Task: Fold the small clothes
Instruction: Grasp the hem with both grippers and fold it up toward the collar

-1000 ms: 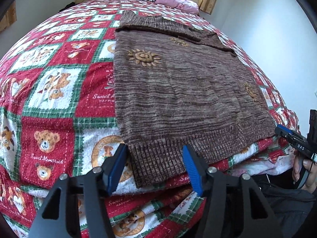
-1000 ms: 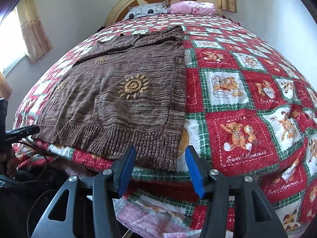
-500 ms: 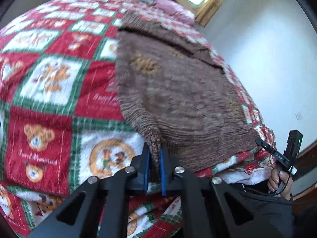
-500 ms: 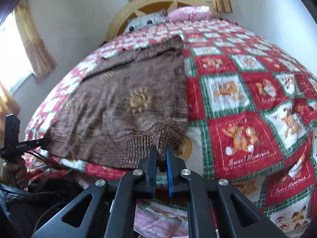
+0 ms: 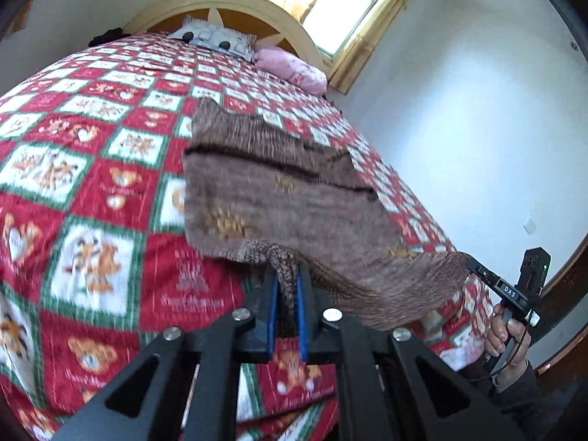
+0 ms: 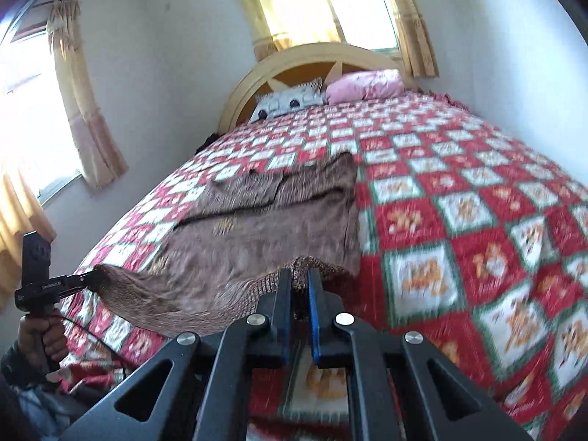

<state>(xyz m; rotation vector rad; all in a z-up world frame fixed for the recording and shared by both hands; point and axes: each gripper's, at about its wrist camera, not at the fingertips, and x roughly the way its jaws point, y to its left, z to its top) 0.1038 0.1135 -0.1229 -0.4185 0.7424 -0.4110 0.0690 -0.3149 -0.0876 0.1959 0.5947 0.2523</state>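
A brown knitted sweater with orange sun motifs lies on the bed, its ribbed hem lifted off the quilt. My left gripper is shut on the hem's left corner. My right gripper is shut on the hem's right corner. The sweater sags between the two corners, and its far end with the folded sleeves still rests on the quilt. In the left wrist view the right gripper shows at the right, held by a hand. In the right wrist view the left gripper shows at the left.
The bed carries a red, green and white teddy-bear quilt. A patterned pillow and a pink pillow lie by the arched headboard. White walls and curtained windows surround the bed.
Both grippers went from open around the hem to shut on it, then rose and tipped up, lifting the hem off the quilt.
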